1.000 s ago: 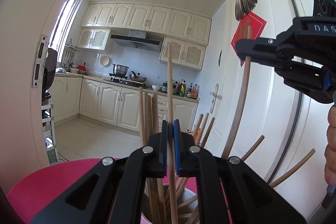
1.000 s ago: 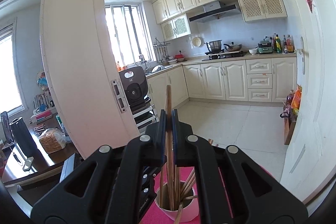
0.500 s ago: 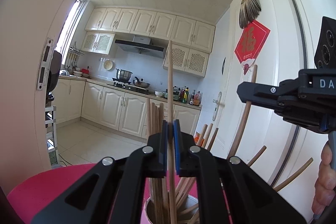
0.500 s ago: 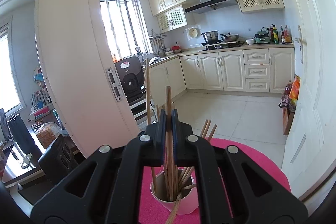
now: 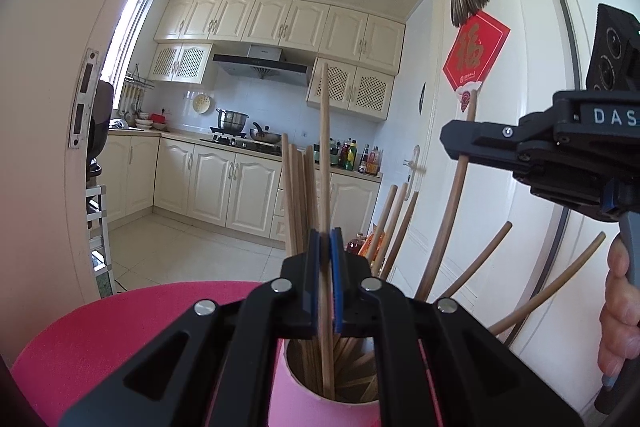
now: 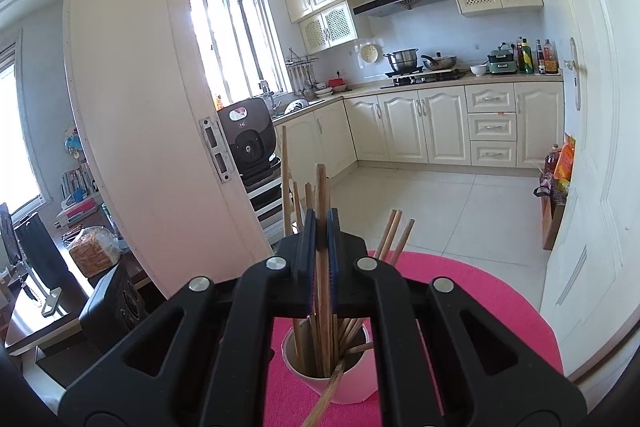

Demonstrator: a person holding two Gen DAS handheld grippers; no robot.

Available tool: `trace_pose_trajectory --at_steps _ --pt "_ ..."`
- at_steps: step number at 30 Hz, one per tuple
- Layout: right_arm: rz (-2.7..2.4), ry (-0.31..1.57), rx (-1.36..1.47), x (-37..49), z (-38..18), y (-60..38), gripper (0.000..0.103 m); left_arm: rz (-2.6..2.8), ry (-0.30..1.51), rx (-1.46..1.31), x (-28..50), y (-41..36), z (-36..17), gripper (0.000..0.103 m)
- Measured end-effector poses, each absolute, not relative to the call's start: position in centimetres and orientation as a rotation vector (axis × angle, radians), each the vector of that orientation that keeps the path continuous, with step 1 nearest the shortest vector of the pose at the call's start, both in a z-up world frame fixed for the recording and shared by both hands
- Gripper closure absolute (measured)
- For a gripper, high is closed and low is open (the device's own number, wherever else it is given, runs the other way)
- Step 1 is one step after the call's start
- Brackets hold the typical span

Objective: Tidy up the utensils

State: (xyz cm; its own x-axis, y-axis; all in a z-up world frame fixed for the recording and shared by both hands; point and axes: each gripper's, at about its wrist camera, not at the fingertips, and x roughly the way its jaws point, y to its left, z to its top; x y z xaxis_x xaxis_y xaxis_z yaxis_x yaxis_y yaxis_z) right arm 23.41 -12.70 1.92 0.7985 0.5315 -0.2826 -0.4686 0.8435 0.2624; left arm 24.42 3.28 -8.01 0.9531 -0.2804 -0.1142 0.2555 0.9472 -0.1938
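A pink cup stood on the pink round mat, and it was crowded with wooden chopsticks: a tight upright bunch toward the left, several leaning out toward the white door on the right, and a few lying low across the rim.

The left gripper hovered directly above the cup, its blue-padded jaws pinched on a single chopstick that stood nearly vertical, its lower end down inside the cup and its top rising well above the others.

The right gripper likewise hung over the cup, clamped on another chopstick whose lower end reached into the cup among the rest. In the left wrist view this stick leaned slightly, held near its upper end by the right tool's black fingers.
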Motion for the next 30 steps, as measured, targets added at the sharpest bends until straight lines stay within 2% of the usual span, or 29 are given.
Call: trace_pose_trajectory --at_steps 14,15,16,17,19,20,22,23,24,30 --pt "0.515 0.394 0.155 22.6 1.4 -12.8 0.097 -0.283 0.235 -0.118 22.7 2.6 -8.4 0.096" --pt "0.511 0.396 0.153 22.6 1.3 -12.8 0.097 -0.276 0.241 -0.114 22.7 2.6 -8.3 0.093" --pt "0.505 0.396 0.151 22.5 1.3 -12.8 0.097 -0.272 0.245 -0.111 22.5 2.6 -8.2 0.084" --pt "0.497 0.396 0.147 22.4 1.3 -12.8 0.097 -0.268 0.245 -0.110 22.3 2.6 -8.1 0.079" --pt "0.484 0.397 0.143 22.1 1.4 -12.9 0.096 -0.257 0.241 -0.106 21.7 2.6 -7.8 0.075" --pt "0.475 0.399 0.141 21.9 1.5 -12.8 0.095 -0.256 0.240 -0.102 21.4 2.6 -7.6 0.075" --pt "0.460 0.393 0.143 21.5 1.6 -13.1 0.080 -0.241 0.240 -0.090 20.8 2.6 -7.0 0.069" --pt "0.455 0.385 0.148 21.2 1.7 -13.3 0.061 -0.236 0.240 -0.085 20.5 2.6 -6.7 0.067" --pt "0.450 0.373 0.150 20.8 1.9 -13.4 0.051 -0.230 0.240 -0.081 20.1 2.6 -6.4 0.063" --pt "0.430 0.339 0.151 18.1 3.0 -14.2 0.051 -0.187 0.226 -0.079 17.6 3.3 -4.6 0.054"
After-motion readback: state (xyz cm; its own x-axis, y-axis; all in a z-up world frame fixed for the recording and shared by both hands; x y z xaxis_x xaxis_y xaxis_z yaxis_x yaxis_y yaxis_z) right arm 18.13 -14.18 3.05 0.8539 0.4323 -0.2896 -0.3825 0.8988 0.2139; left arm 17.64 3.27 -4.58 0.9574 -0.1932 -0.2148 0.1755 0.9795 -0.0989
